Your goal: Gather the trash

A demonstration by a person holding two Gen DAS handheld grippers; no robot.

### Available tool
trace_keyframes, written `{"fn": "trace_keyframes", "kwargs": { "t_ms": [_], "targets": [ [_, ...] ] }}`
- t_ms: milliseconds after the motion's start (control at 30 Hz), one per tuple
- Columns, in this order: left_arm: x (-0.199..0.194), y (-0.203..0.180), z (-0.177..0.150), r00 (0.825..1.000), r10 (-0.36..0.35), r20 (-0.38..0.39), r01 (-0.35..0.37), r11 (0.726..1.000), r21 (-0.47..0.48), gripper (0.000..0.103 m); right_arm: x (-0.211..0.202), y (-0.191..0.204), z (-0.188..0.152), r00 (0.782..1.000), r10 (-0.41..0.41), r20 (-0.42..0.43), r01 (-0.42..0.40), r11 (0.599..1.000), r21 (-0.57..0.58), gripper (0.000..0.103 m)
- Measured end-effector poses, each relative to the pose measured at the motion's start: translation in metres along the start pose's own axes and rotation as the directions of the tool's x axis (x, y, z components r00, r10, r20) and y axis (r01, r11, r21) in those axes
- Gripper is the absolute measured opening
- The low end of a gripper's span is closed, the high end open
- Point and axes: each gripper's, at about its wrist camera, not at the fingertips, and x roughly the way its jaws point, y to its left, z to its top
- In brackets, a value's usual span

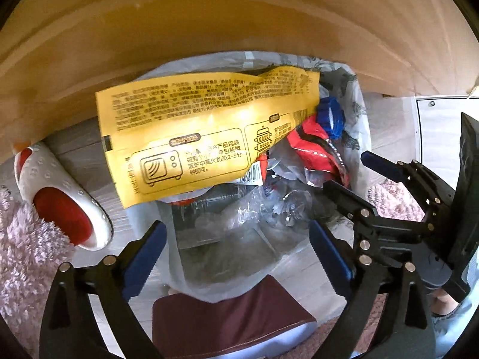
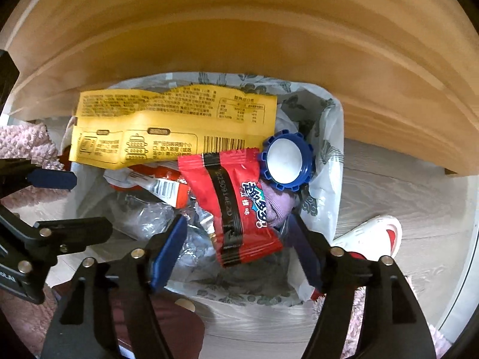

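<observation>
A bin lined with a white flower-print bag (image 1: 356, 113) (image 2: 329, 149) stands on the floor under a wooden edge. On top of its contents lies a yellow printed wrapper (image 1: 194, 137) (image 2: 167, 119). Beside it are a red snack wrapper (image 2: 236, 203) (image 1: 311, 146), a blue ridged cap (image 2: 287, 161) (image 1: 329, 116) and crumpled clear plastic (image 1: 269, 206). My left gripper (image 1: 238, 248) (image 2: 69, 202) hangs open over the near side of the bin, holding nothing. My right gripper (image 2: 236, 230) (image 1: 344, 170) is open above the red wrapper, its pads clear of it.
A light wooden board (image 1: 209, 30) overhangs the far side of the bin. A white and red slipper (image 1: 60, 197) (image 2: 374, 233) lies on the grey wood floor. Pink shaggy rug (image 1: 21, 239) (image 2: 24, 143) borders the bin. Maroon fabric (image 1: 227, 323) sits below the grippers.
</observation>
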Motion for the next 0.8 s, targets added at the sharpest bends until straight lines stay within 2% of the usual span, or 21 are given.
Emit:
{"fn": "trace_keyframes", "kwargs": {
  "t_ms": [267, 300, 500, 800],
  "targets": [
    [-0.027, -0.004, -0.025, 0.997, 0.009, 0.078, -0.012, 0.999, 0.033, 0.095, -0.024, 0.004, -0.011, 0.999, 0.01, 0.049, -0.011, 1.0, 0.021, 0.082],
    [-0.03, -0.004, -0.027, 0.996, 0.011, 0.09, -0.014, 0.999, 0.034, 0.095, -0.026, 0.004, -0.012, 0.999, 0.011, 0.052, -0.012, 1.0, 0.022, 0.086],
    [-0.052, 0.001, -0.043, 0.986, 0.012, 0.168, -0.022, 0.998, 0.057, 0.095, -0.039, 0.008, -0.024, 0.997, -0.003, 0.073, 0.001, 1.0, 0.031, 0.092],
    [-0.09, -0.008, -0.056, 0.962, -0.027, 0.27, -0.009, 0.991, 0.13, 0.095, -0.083, 0.007, -0.042, 0.989, -0.023, 0.149, 0.009, 0.995, 0.097, 0.093]
  ]
}}
